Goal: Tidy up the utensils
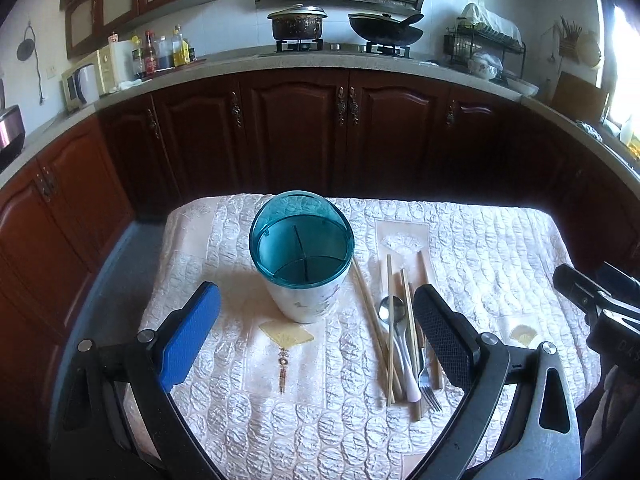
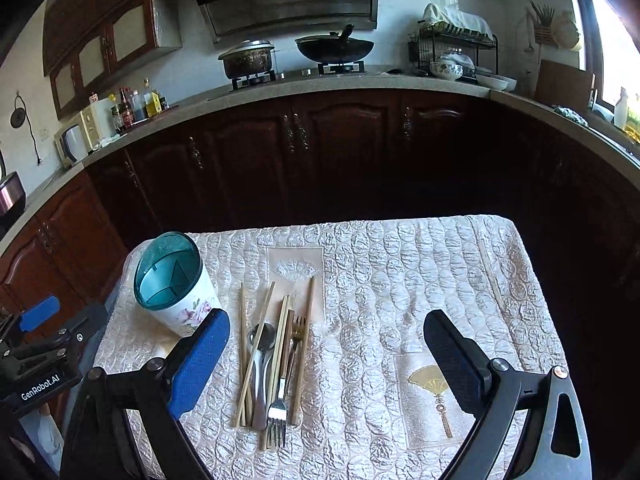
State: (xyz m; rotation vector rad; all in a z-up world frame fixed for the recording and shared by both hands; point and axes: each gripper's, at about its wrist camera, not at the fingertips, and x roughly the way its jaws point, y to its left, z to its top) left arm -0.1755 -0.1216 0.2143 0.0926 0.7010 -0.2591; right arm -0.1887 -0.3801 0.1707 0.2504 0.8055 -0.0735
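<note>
left wrist view: the left gripper (image 1: 316, 336) hangs above the quilted cloth (image 1: 480, 240) with its jaws spread wide and nothing between them. the utensil holder (image 1: 302, 256), a white floral cup with a teal see-through rim and dividers splitting it into compartments, stands upright between the fingers' line of sight, near the cloth's middle. it looks empty. just to its right lies the utensil pile (image 1: 400, 344): wooden chopsticks, a metal spoon bowl-up, a fork with tines toward the camera. the black finger pad (image 1: 444, 344) covers part of the pile, so i cannot tell how many pieces sit under it. the right gripper's body (image 1: 600, 312) shows at the far right edge.

right wrist view: the right gripper (image 2: 326, 364) is also wide open and holds nothing. the pile (image 2: 272, 364) lies just right of the blue finger pad (image 2: 200, 364), chopsticks crossing over the spoon (image 2: 261, 344) and beside the fork (image 2: 278, 412). the holder (image 2: 172, 280) stands to the left of it, near the cloth's left edge.

risks, as i judge them: the pieces overlap, so closing on one chopstick may drag or scatter its neighbours. thin round sticks could roll out of a pinch. the holder is tall and light-looking on soft cloth; a nudge from either gripper may tip it. dividers could catch a tip on the way in.
</note>
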